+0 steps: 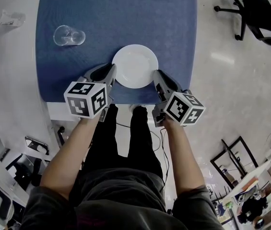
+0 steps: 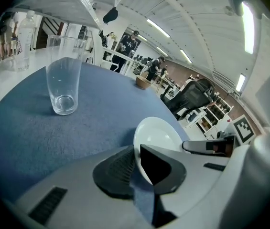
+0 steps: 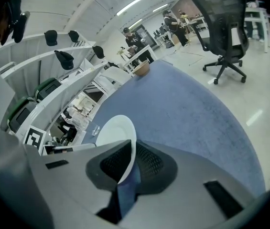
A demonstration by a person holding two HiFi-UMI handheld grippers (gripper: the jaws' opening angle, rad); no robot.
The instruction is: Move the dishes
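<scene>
Blue mat (image 1: 116, 13) covers most of the white counter (image 1: 10, 80) in the upper half of the head view, and a pale floor (image 1: 231, 80) with a black office chair (image 1: 253, 8) fills the upper right. A white plate (image 1: 135, 65) sits at the middle of the frame, over the mat's lower edge. Whether it rests on the mat or hangs just above it cannot be told.

The left claw (image 1: 112, 75) is clenched on the plate's left rim. In the left gripper view the rim (image 2: 156, 135) runs edge-on between the two dark pads, which are closed on it. The right claw (image 1: 157, 78) grasps the opposite rim. In the right gripper view the plate (image 3: 115, 132) stands as a thin white edge pinched between the ribbed pads. Both claws point down and inward from the lower part of the frame, each with its marker cube behind it.

An empty clear glass (image 1: 69, 35) stands upright on the mat at the upper left, well apart from the plate.
</scene>
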